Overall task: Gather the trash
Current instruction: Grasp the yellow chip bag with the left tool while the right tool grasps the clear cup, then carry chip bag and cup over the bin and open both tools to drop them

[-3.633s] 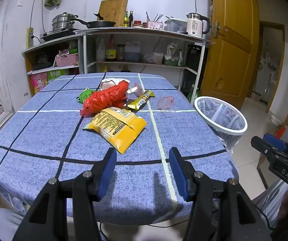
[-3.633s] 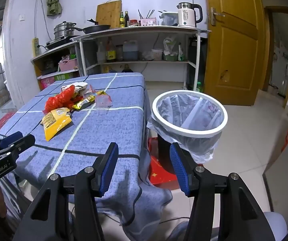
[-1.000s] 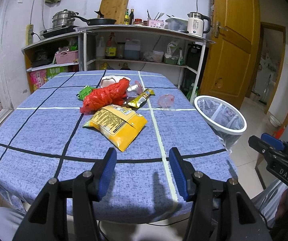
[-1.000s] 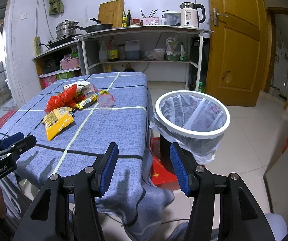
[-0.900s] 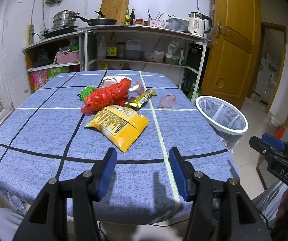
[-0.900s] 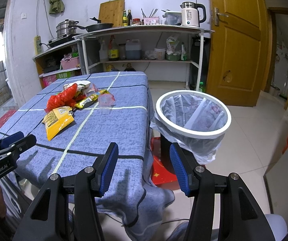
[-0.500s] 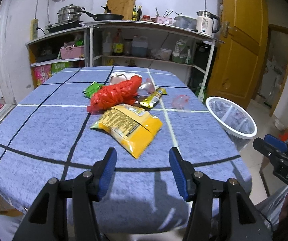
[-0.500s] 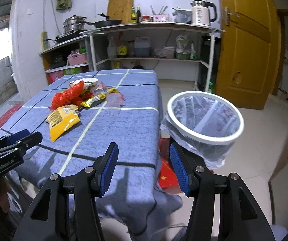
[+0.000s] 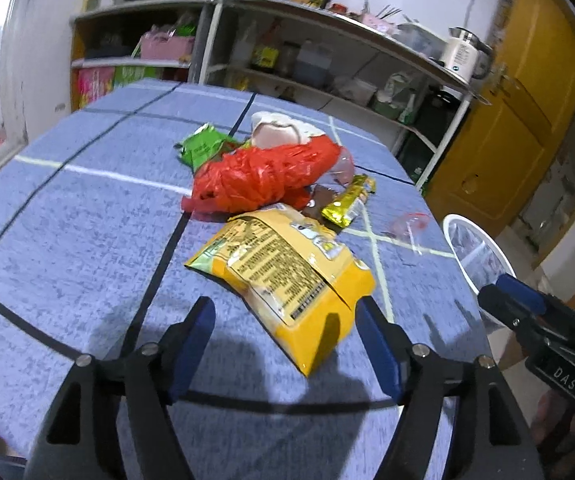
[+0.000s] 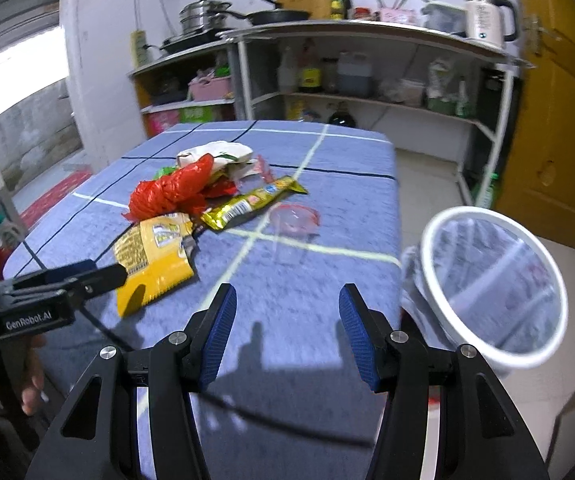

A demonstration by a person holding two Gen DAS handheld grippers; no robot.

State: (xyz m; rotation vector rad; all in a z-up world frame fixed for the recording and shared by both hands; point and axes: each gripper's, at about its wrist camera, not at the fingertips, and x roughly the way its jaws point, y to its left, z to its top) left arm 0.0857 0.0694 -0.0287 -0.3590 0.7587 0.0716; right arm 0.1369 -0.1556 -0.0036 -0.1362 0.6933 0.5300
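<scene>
The left gripper [image 9: 283, 338] has just been opened wide, nothing clamped; the yellow bag [image 9: 283, 276] lies centre-frame on the tabletop [image 9: 67, 240]. Its near edge should be straddled before closing. The right gripper [image 10: 287, 332] is held apart, empty.

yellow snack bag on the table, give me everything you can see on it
The yellow snack bag is a glossy foil or plastic pouch, crumpled and lying flat on the blue checked tablecloth, printed back up with dense black text and a barcode. Its far end touches the red plastic bag; a gold wrapper lies just beyond. Its near corner sits between the open left gripper fingers, whose jaws have just been opening; the pads do not press on it.
</scene>
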